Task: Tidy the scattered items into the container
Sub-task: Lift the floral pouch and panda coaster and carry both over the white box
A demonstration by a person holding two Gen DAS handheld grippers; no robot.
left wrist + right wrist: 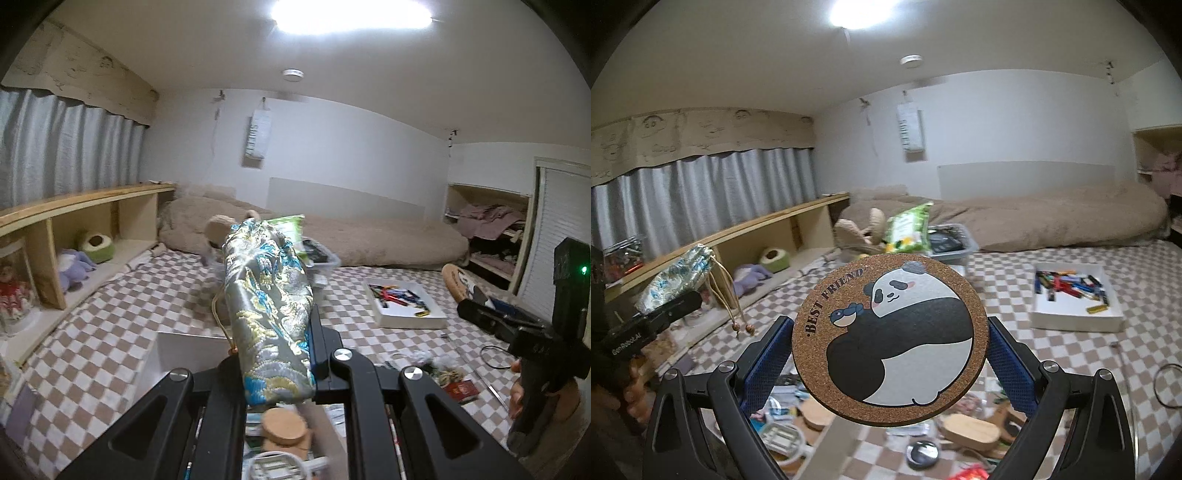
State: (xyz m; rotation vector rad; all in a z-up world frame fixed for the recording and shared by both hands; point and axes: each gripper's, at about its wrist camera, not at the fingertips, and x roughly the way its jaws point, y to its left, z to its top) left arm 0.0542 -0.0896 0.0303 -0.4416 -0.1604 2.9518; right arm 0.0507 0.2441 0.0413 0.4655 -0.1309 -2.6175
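A silver, blue and gold brocade pouch stands up between the fingers of my left gripper, which is shut on it; its drawstring hangs down on the left. My right gripper is shut on a round cork coaster printed with a panda and "BEST FRIEND", gripped by its edges. Ahead on the checkered mat stands a clear plastic container holding a green packet and dark items. The pouch also shows at far left in the right wrist view. Below both grippers lie several scattered items, among them a cork-lidded jar.
A white tray of batteries and pens lies at right on the mat. A wooden shelf with plush toys runs along the left. Beige bedding lies behind the container. A beige plush toy sits beside it. A white box is near left.
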